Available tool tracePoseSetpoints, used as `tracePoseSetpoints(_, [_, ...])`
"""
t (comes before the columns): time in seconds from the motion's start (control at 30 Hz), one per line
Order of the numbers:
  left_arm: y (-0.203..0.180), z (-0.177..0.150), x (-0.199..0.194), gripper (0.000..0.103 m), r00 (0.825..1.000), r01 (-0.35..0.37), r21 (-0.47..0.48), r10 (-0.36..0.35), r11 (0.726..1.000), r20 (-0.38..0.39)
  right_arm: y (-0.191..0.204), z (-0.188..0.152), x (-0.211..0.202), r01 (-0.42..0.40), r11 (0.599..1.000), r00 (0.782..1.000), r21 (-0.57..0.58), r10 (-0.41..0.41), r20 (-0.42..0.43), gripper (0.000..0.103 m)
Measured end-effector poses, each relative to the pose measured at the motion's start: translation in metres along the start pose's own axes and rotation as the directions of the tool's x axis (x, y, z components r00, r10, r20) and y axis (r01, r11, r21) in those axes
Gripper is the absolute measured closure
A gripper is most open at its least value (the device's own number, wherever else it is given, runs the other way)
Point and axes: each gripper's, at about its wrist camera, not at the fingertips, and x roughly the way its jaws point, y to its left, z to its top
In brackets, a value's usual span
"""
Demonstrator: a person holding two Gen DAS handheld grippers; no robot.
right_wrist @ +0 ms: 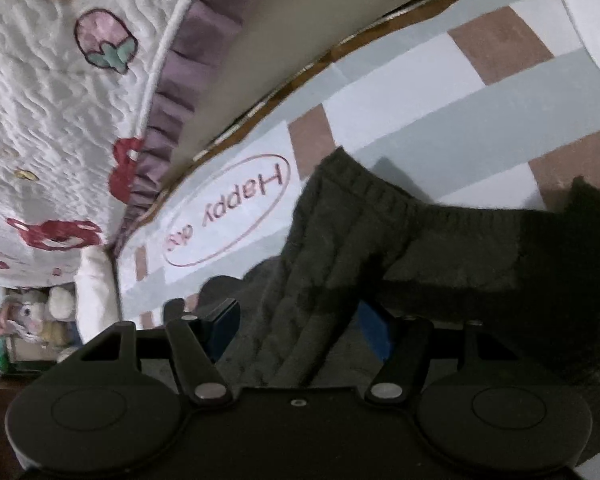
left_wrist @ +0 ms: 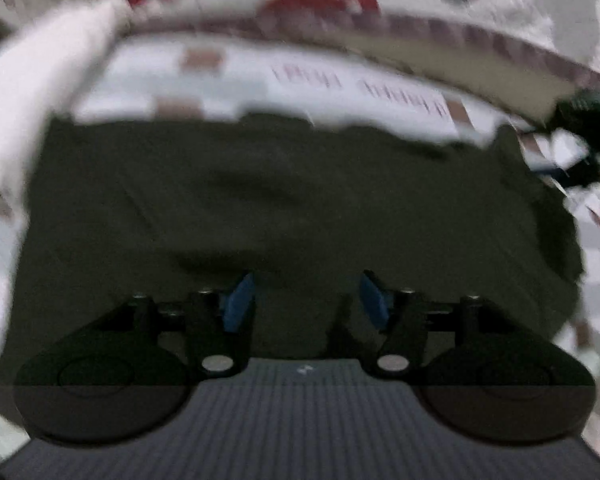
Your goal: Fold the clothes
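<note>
Left wrist view (blurred): left gripper [left_wrist: 306, 300] fingers apart, blue pads [left_wrist: 236, 302] clear of dark sweater [left_wrist: 260, 200] spread flat on checked sheet [left_wrist: 228, 88], filling frame centre. Right wrist view: quilt [right_wrist: 52, 100] at 10 o'clock; right gripper [right_wrist: 300, 330] fingers apart, sweater's ribbed fold lying between them, rest draped toward 3 o'clock.

Bed [right_wrist: 440, 92] carries everything: sheet checked in pale grey-green, white and brown squares, oval print reading "Happy" [right_wrist: 228, 216] on it. Dark knitted garment [left_wrist: 284, 208] lies spread on sheet, covering most of near area; ribbed edge [right_wrist: 364, 188] rumpled, partly raised. White quilted cover [right_wrist: 60, 120] with red and pink motifs, purple ruffle trim along bed's far edge.
</note>
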Motion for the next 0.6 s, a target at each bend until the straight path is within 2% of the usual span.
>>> tracePoseSetpoints(0.1, [0.007,0.007,0.014,0.041,0.998,-0.056,0.016,0.055,0.998,0.021,0.004,-0.002,-0.001,0.02,1.0,0.999,-0.009,-0.02,0.027,0.032])
tracePoseSetpoints(0.17, [0.017,0.007,0.019,0.039,1.0,-0.023,-0.058,0.024,0.998,0.014,0.006,-0.003,-0.001,0.034,0.999,0.998,-0.014,-0.033,0.045,0.033])
tracePoseSetpoints(0.2, [0.022,0.008,0.021,0.036,1.0,-0.009,-0.092,0.011,0.996,0.013,0.007,-0.004,-0.001,0.041,0.999,0.998,-0.017,-0.04,0.054,0.033])
tracePoseSetpoints(0.27, [0.032,0.009,0.025,0.028,1.0,-0.03,-0.159,0.03,0.987,-0.003,0.011,-0.006,-0.002,0.06,0.998,0.994,-0.024,-0.058,0.09,0.032])
tracePoseSetpoints(0.3, [0.038,0.009,0.027,0.022,0.998,-0.064,-0.214,0.06,0.975,-0.024,0.013,-0.006,-0.001,0.072,0.997,0.992,-0.04,-0.068,0.104,0.032])
tracePoseSetpoints(0.33, [0.047,0.009,0.028,0.022,0.997,-0.082,-0.272,0.075,0.959,-0.036,0.016,-0.007,0.0,0.088,0.994,0.989,-0.057,-0.081,0.122,0.032])
tracePoseSetpoints(0.4, [0.059,0.002,0.03,0.022,0.998,-0.062,-0.339,0.058,0.939,-0.024,0.02,-0.008,0.004,0.116,0.99,0.983,-0.077,-0.103,0.154,0.032])
tracePoseSetpoints(0.5, [0.064,0.0,0.037,0.022,0.992,-0.121,-0.318,0.121,0.941,-0.02,0.024,-0.007,0.014,0.103,0.99,0.981,-0.099,-0.084,0.175,0.032])
tracePoseSetpoints(0.6, [0.059,-0.005,0.039,0.022,0.992,-0.115,-0.264,0.124,0.958,0.018,0.031,-0.011,0.032,0.179,0.969,0.973,-0.172,-0.149,0.178,0.032])
